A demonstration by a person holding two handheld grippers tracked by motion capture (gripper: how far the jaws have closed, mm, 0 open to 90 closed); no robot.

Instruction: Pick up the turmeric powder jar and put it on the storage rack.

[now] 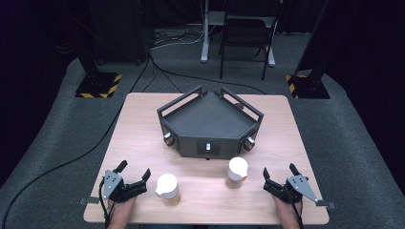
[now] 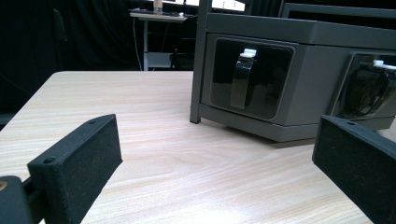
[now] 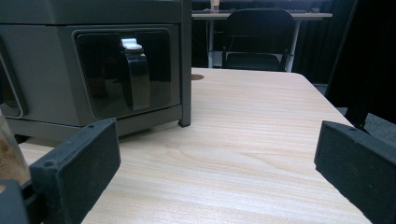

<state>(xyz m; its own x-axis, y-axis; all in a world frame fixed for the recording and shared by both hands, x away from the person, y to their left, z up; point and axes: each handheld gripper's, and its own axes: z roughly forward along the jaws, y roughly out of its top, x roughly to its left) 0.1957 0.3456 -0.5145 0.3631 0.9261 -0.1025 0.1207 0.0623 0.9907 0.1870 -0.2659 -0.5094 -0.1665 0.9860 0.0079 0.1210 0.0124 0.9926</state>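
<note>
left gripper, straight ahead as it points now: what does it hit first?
Probably the grey tray unit: the open left gripper looks over bare table at its front panel. The nearby jar seems off to the side.

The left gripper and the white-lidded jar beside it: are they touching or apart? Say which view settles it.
Apart. The high view shows bare table between the left gripper and the white-lidded jar.
</note>
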